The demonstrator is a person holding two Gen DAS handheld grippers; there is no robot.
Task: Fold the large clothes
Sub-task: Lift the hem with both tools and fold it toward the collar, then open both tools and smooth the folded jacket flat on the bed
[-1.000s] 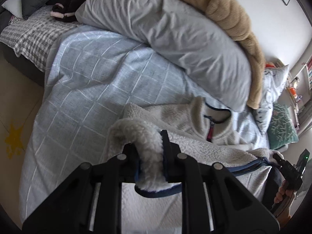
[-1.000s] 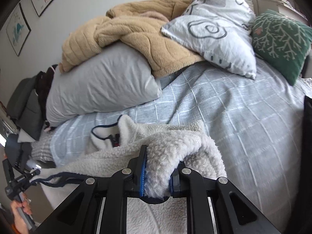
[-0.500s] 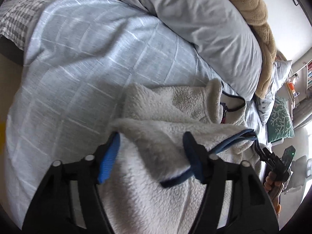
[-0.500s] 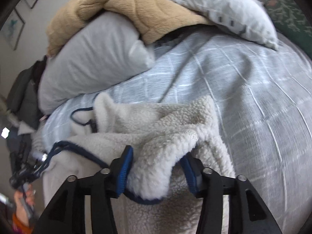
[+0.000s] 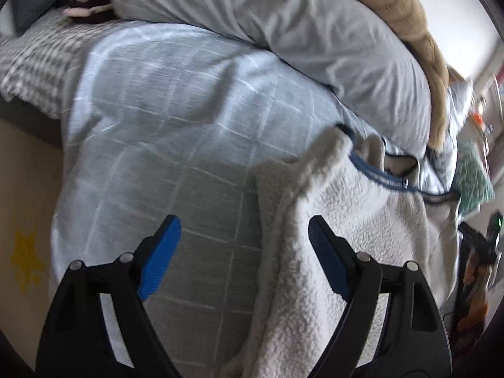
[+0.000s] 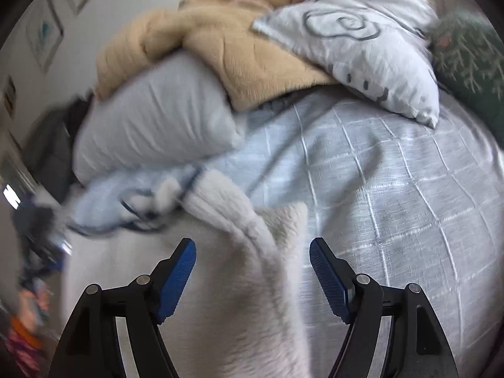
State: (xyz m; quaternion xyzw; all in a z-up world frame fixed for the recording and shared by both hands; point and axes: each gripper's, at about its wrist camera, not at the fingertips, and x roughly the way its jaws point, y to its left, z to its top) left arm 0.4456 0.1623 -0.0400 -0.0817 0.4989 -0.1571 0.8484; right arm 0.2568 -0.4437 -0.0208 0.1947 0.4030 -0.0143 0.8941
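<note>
on the bed, which has a light blue cover with a white grid, lies the fleece, a cream garment with dark blue trim. it sits at the near edge of the bed, folded over itself, and its trimmed hem runs across the far side of the fold. behind it a big grey pillow leans over the cover, and a tan blanket is piled on top of this pillow. to the right of the blanket, in the right wrist view, rests a white pillow with grey swirl drawings, and a green cushion is beside it at the frame edge. a checked grey sheet shows at the far left end of the bed in the left wrist view. the left gripper is over the left side edge of the fleece; its jaws are opening, spread wide, and the blue pads do not press the cloth, though a ridge of fleece stands between them near the right pad. the right gripper is over the right side edge of the fleece; its jaws are opening too, with a fold of fleece between them, and the pads stand apart from it. the far side of the right wrist view is blurred.
</note>
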